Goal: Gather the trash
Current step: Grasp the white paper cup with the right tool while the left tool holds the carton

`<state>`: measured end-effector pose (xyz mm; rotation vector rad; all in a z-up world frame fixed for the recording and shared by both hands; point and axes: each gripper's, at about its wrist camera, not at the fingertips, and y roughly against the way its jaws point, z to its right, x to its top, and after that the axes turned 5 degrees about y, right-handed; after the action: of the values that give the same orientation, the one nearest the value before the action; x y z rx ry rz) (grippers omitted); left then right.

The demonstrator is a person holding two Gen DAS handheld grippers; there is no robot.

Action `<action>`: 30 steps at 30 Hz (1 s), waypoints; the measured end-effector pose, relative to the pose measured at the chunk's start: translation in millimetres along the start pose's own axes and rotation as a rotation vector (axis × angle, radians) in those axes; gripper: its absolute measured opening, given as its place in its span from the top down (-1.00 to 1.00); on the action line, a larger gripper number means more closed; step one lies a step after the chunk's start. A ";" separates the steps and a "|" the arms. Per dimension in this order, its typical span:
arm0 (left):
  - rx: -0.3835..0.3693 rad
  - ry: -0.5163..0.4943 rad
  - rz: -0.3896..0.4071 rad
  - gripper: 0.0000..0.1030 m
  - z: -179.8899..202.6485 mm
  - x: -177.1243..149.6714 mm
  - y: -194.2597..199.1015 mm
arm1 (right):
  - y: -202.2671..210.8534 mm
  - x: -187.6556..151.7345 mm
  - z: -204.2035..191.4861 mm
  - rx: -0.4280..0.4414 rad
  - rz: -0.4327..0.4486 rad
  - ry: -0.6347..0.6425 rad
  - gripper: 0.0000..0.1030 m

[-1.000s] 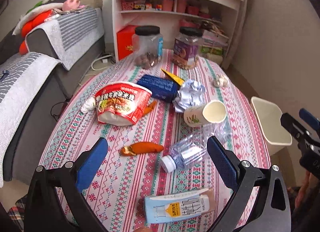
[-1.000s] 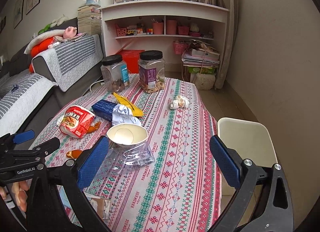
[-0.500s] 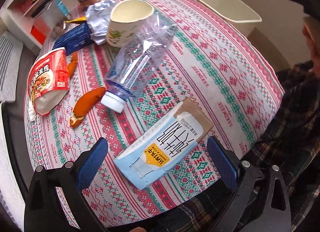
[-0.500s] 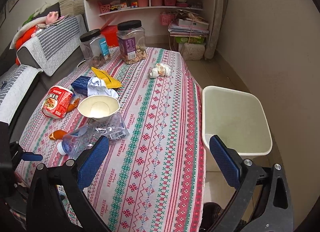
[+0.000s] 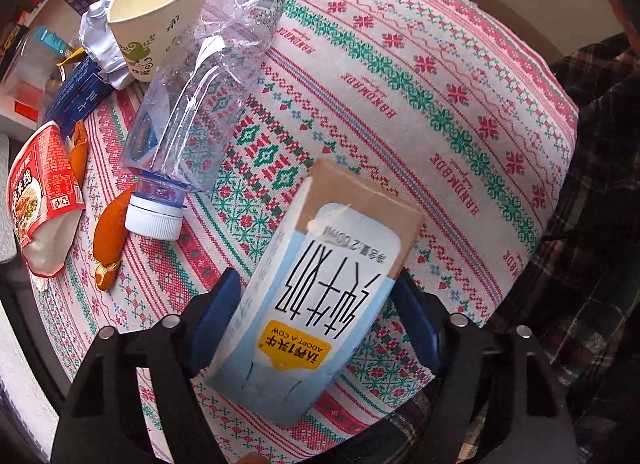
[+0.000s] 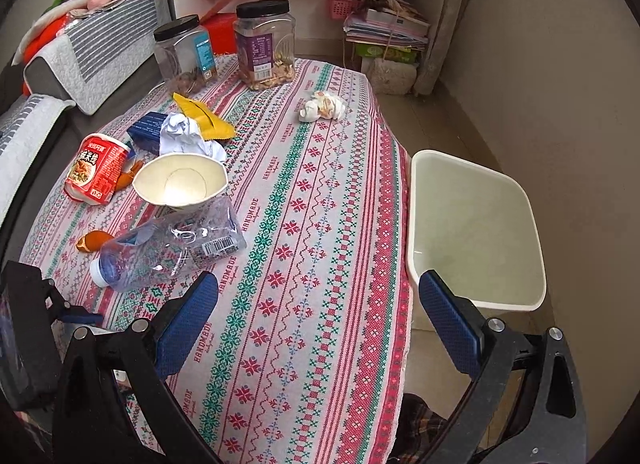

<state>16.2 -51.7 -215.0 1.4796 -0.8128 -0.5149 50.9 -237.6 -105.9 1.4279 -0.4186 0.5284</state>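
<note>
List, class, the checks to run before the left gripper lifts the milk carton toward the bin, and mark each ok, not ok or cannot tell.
1. Milk carton between the left gripper fingers: ok.
2. Pads pressing the carton: cannot tell; jaws closing.
3. Plastic bottle apart from the carton: ok.
4. Bin open, beside the table: ok.
5. Right gripper empty and open: ok.

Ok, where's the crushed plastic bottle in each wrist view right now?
Left wrist: the crushed plastic bottle lies upper left, white cap toward the camera, beyond the milk carton.
Right wrist: the bottle lies lower left, cap toward the left edge.
Shared landmark: the paper cup lying right against the bottle's base.
</note>
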 end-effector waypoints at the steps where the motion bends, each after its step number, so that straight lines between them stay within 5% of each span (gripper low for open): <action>1: -0.005 0.009 0.013 -0.24 0.2 -1.3 2.6 | -1.4 1.3 -2.6 0.005 -0.002 0.003 -0.87; 9: -0.098 0.181 0.224 -0.19 -32.5 -21.6 74.6 | 0.3 27.0 -24.5 0.065 0.031 0.109 -0.87; 16: -0.145 0.550 0.428 -0.18 -108.0 -10.4 134.4 | -15.3 50.0 -78.6 0.102 0.046 0.410 -0.87; 24: -0.206 0.687 0.519 -0.18 -150.7 16.0 144.0 | -65.7 69.8 -107.9 0.078 0.025 0.624 -0.87; 30: -0.208 0.715 0.498 -0.18 -160.7 23.0 119.0 | -91.6 76.2 -117.2 0.169 -0.025 0.660 -0.81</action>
<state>129.8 44.7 -79.6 1.0925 -0.4997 0.2947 161.1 -119.8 -149.3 1.3255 0.1751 0.9872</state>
